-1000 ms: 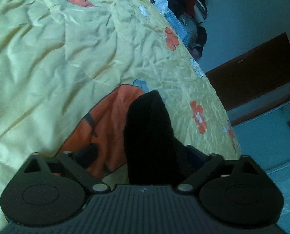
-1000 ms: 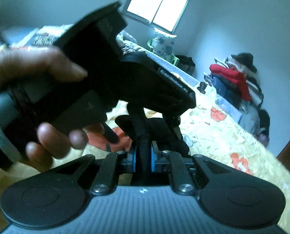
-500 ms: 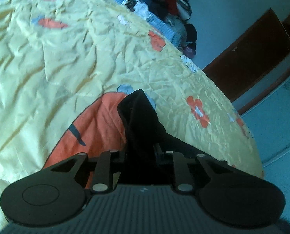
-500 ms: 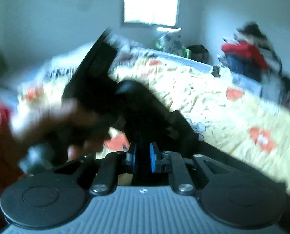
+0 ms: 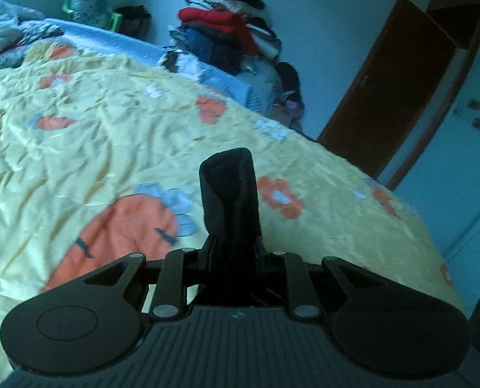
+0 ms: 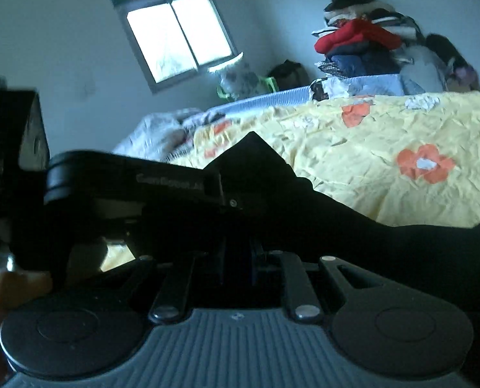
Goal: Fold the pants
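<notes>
Two handheld grippers, each clamped on one garment.

Item 1: left gripper [image 5: 232, 252], black, two-fingered. Its jaws have just been closing and now pinch a bunched fold of the black fabric pants [image 5: 228, 194]; the fold stands up past the fingers toward 12 o'clock in the left wrist view.

Item 2: right gripper [image 6: 236, 258], black with blue pads. Fingers drawn close together on dark cloth of the same pants, which run off toward 3 o'clock in the right wrist view as a long dark band above the bedding. The left gripper's body crosses that view at 9 o'clock, with part of a person's hand [image 6: 1, 291] at 8 o'clock.

Item 3: yellow crumpled bedspread with orange and pale-blue flower print [image 5: 94, 135], covering the bed under both grippers. Pants held above it; whether any part rests on it cannot be told.

Item 4: heaped pile of clothes, red, dark blue and white pieces [image 5: 227, 29], at 12 o'clock beyond the bed's far edge, against the pale wall.

Item 5: green-rimmed basket [image 6: 272, 84] under the bright two-pane window [image 6: 178, 38], holding a pale speckled bundle; contents otherwise too blurred to tell.

Item 6: dark brown wooden door [image 5: 391, 97], at 2 o'clock in the left wrist view.
</notes>
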A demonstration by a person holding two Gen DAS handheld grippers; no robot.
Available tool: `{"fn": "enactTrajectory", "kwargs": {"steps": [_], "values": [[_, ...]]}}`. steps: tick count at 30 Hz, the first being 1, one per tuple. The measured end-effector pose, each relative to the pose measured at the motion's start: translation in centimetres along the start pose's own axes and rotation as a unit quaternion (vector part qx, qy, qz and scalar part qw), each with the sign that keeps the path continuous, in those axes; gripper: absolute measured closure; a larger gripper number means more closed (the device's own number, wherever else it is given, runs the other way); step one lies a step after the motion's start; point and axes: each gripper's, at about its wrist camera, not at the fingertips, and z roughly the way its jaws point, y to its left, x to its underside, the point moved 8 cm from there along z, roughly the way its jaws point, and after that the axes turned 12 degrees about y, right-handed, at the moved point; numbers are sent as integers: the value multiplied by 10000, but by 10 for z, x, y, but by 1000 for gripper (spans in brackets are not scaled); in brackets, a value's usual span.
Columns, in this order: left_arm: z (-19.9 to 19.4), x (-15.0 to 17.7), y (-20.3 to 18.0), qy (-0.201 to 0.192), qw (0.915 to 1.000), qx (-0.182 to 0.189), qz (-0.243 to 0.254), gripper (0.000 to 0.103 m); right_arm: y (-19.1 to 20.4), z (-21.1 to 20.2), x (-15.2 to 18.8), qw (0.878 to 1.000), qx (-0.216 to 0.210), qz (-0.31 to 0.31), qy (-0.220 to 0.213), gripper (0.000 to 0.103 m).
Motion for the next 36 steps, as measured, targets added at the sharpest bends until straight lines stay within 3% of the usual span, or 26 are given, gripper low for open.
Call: {"fn": "enactTrajectory", "kwargs": {"steps": [10, 21, 36], "values": [[-4, 28, -126, -181, 9944, -16, 1038, 80, -54, -97, 15, 9922, -318, 933, -767, 89], [25, 80, -242, 44, 9847, 259, 1724, 73, -134, -179, 43, 9795, -32, 1588, -1237, 89], [77, 140, -326, 324, 9741, 400, 2202, 71, -215, -234, 91, 9633, 539, 2291, -1289, 89]]}}
